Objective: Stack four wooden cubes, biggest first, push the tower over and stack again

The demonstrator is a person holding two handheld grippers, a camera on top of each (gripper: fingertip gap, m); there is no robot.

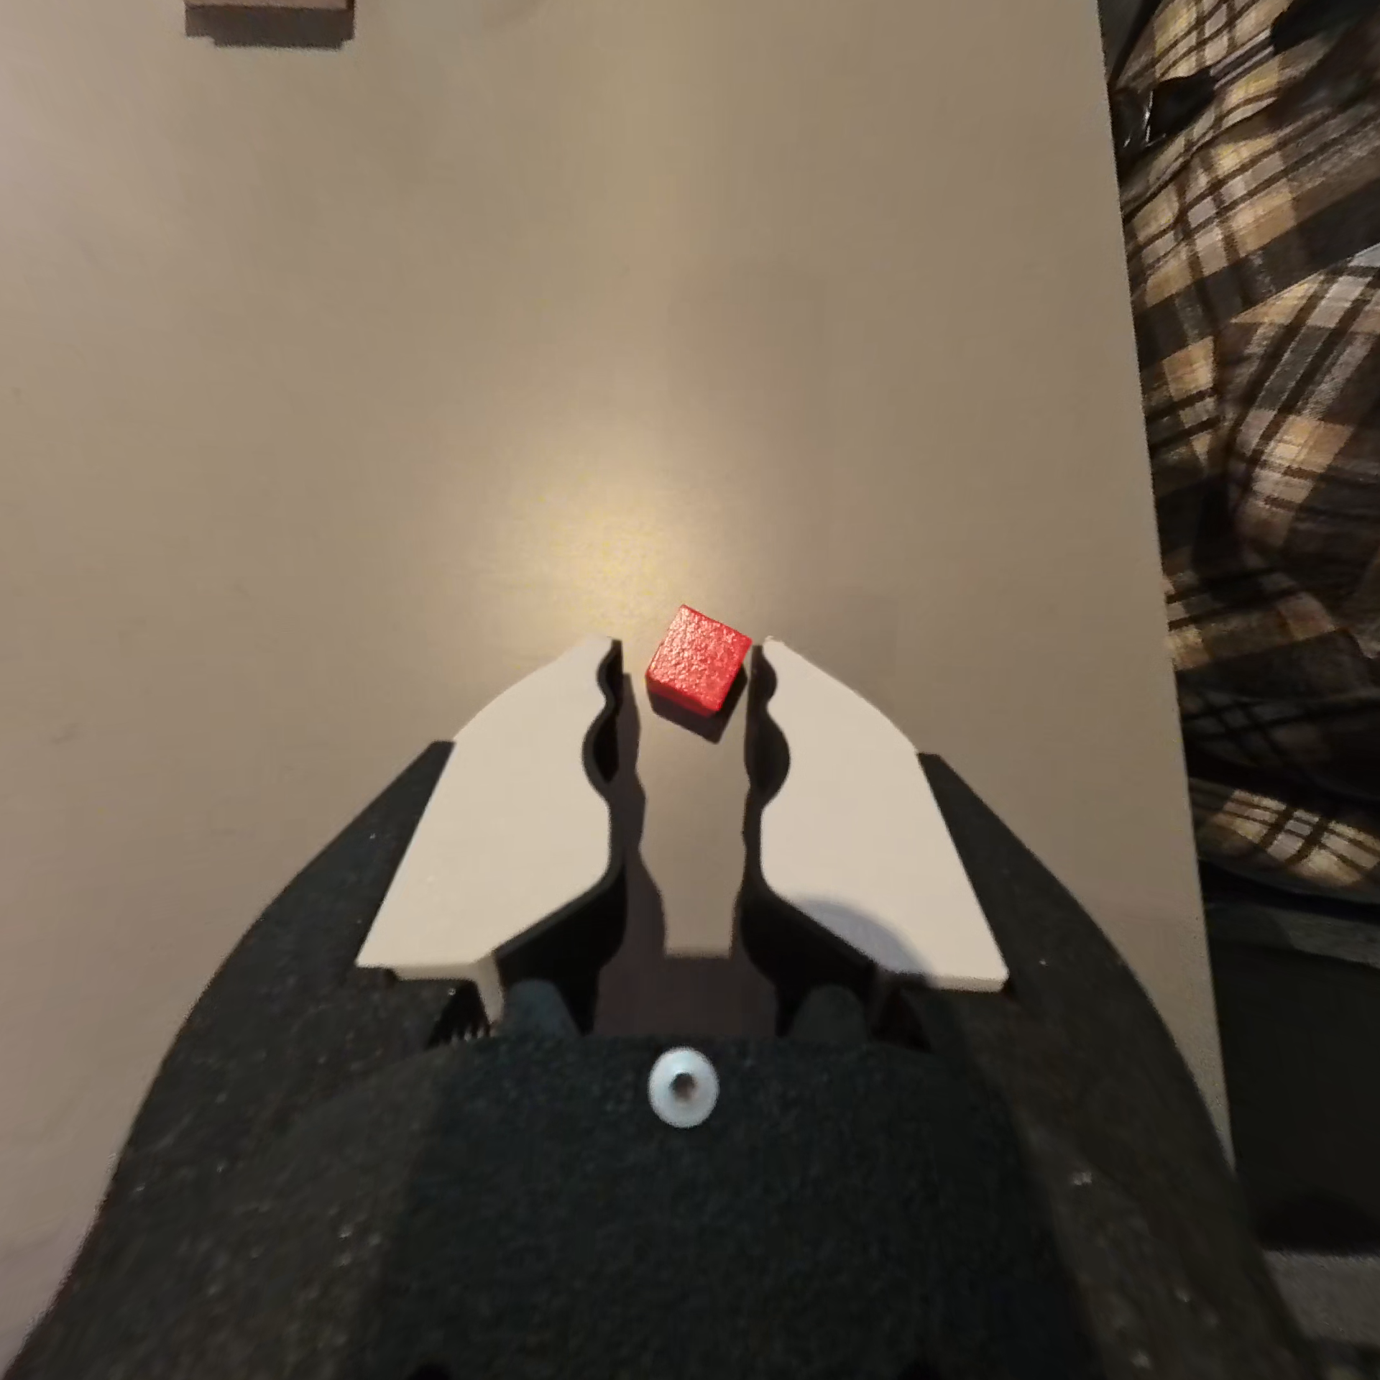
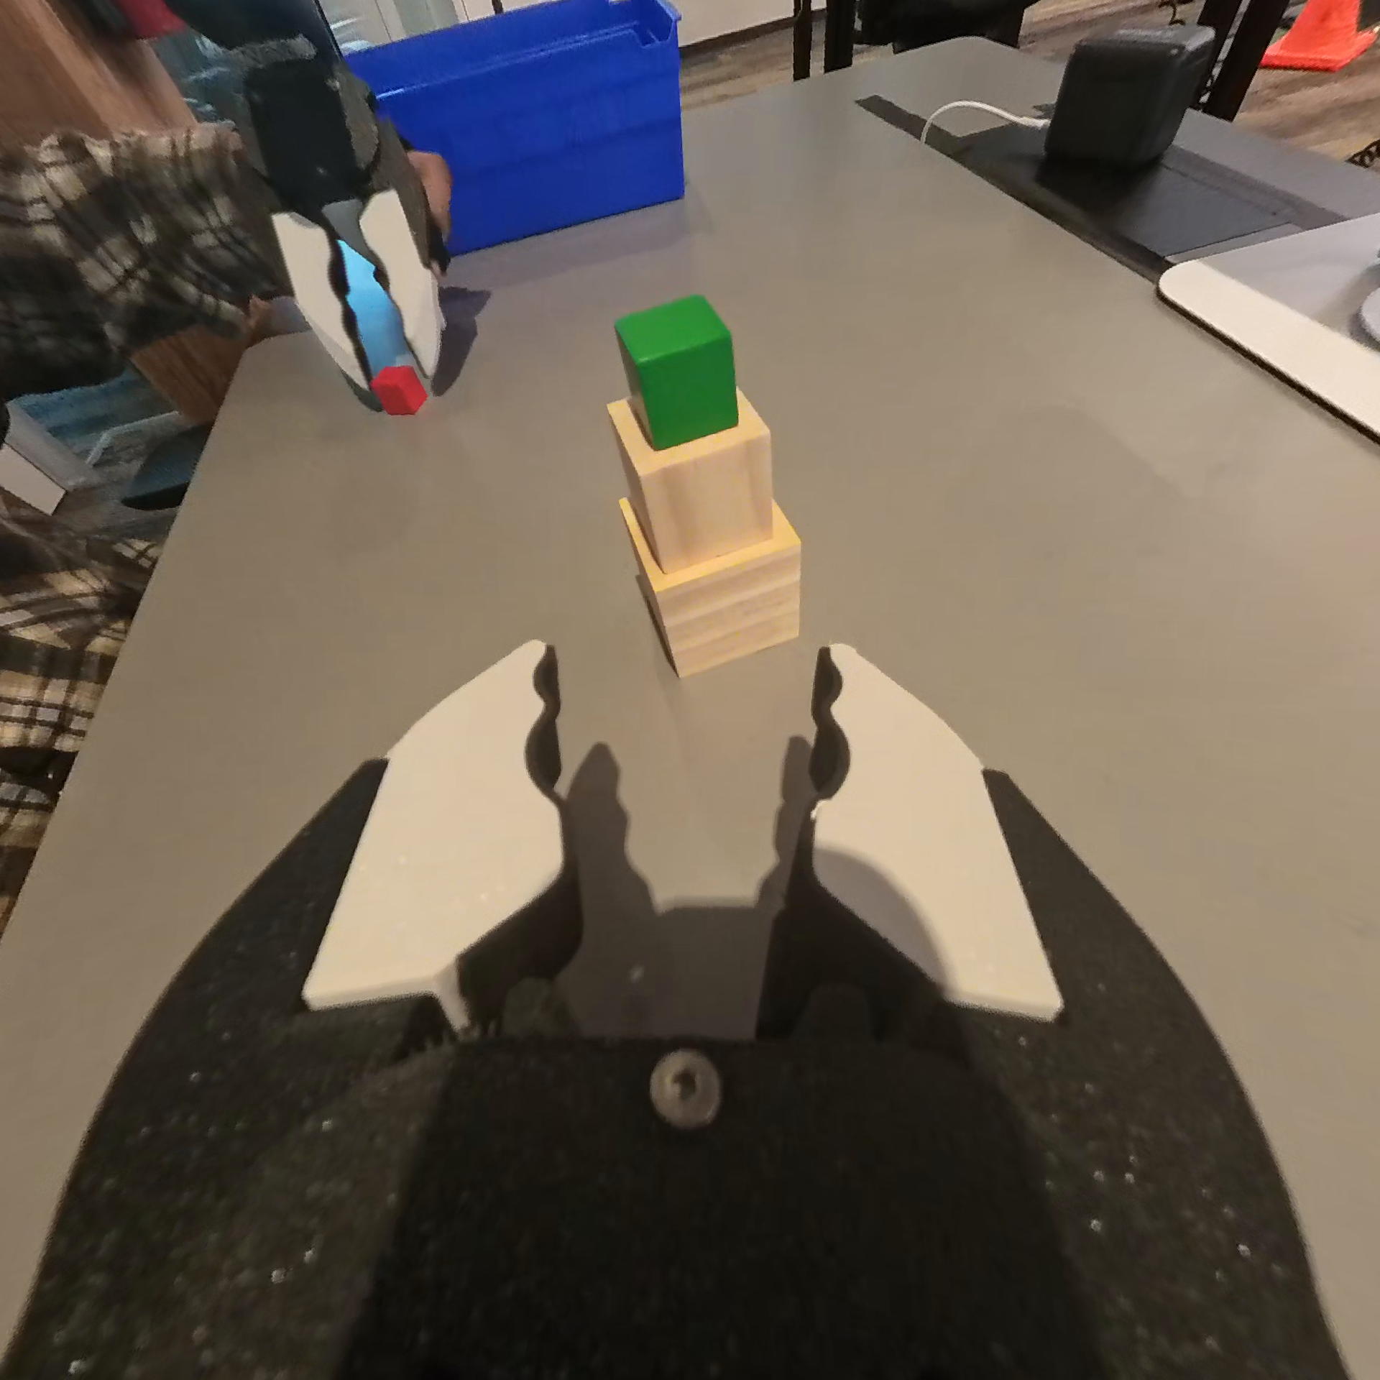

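Observation:
A small red cube point(image 1: 698, 659) lies on the grey table point(image 1: 373, 448) between the tips of my left gripper point(image 1: 688, 651), which is open around it with small gaps on both sides. The right wrist view shows the same left gripper point(image 2: 392, 373) pointing down over the red cube point(image 2: 399, 389) at the far left. A tower stands mid-table: a green cube point(image 2: 678, 370) on a pale wooden cube point(image 2: 698, 485) on a larger wooden cube point(image 2: 720, 590). My right gripper point(image 2: 683, 653) is open and empty, just short of the tower.
A blue bin point(image 2: 538, 127) stands at the table's far edge. A dark device point(image 2: 1127, 97) with a white cable and a white board point(image 2: 1269, 314) lie at the right. A plaid sleeve point(image 2: 112, 246) reaches in from the left. The table edge point(image 1: 1142, 523) runs down the right of the left wrist view. There is about 35 cm between the tips of the two grippers.

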